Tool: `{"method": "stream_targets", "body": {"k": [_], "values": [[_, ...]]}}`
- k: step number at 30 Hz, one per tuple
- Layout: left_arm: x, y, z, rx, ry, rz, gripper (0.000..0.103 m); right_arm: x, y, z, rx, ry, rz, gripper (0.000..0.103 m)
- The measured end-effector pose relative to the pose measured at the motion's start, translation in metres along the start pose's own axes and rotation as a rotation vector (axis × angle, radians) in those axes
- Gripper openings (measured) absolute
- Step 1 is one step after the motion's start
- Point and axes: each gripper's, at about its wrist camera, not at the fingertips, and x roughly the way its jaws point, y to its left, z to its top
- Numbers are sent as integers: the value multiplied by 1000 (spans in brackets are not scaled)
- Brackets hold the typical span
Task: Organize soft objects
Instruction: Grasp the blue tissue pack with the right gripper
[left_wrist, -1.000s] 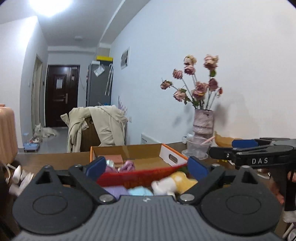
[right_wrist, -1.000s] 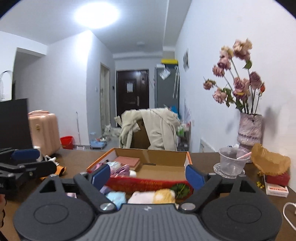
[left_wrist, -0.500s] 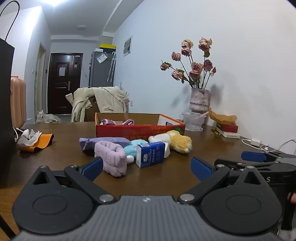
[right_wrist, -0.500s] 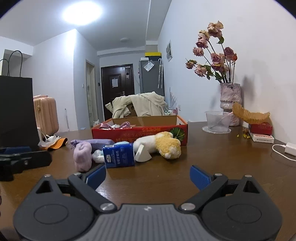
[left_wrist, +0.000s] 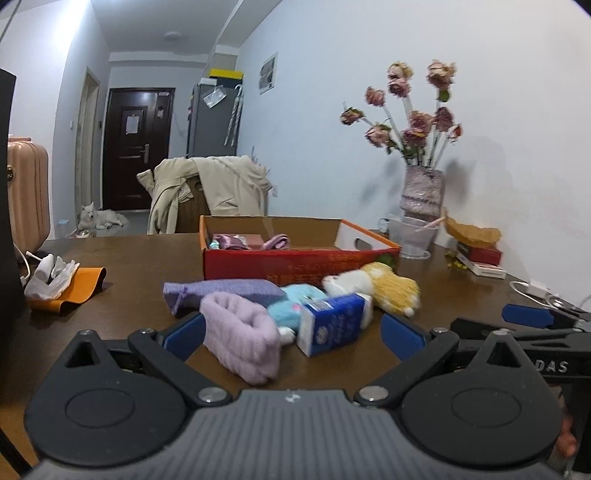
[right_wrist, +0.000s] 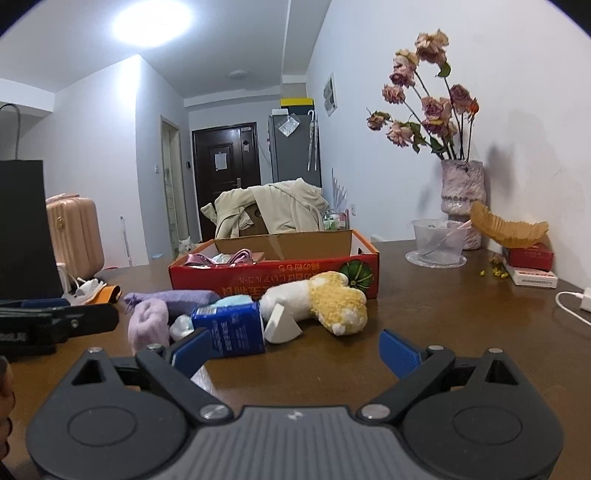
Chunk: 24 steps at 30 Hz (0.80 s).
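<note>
At the right edge of my left wrist view, the right tool (left_wrist: 532, 321) carries white letters "DAS" on its black body. Print on the red box (right_wrist: 273, 275) and blue carton (right_wrist: 231, 326) is too small to read.

Frame centre: lilac fluffy roll (left_wrist: 242, 338), purple pouch (left_wrist: 225, 293), light-blue plush (left_wrist: 293, 308), yellow-white plush (left_wrist: 376, 288) lying clustered, touching, below red cardboard box (left_wrist: 295, 264).
</note>
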Motion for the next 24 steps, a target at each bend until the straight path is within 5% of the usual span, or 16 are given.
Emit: {"method": "stream_targets", "body": {"k": [10,14,19,24], "values": [[56,37,16,-56,100,20,95,77,4,30,64,96,70,88],[70,47,6,-97,142,-5,80,104,13,29,81,159,86,75],[86,50,0,-137,168,-45,76,119,27,19,86,186,163,70],[91,51,2,-149,174,-3,71,132,23,29,121,165,161,69]]}}
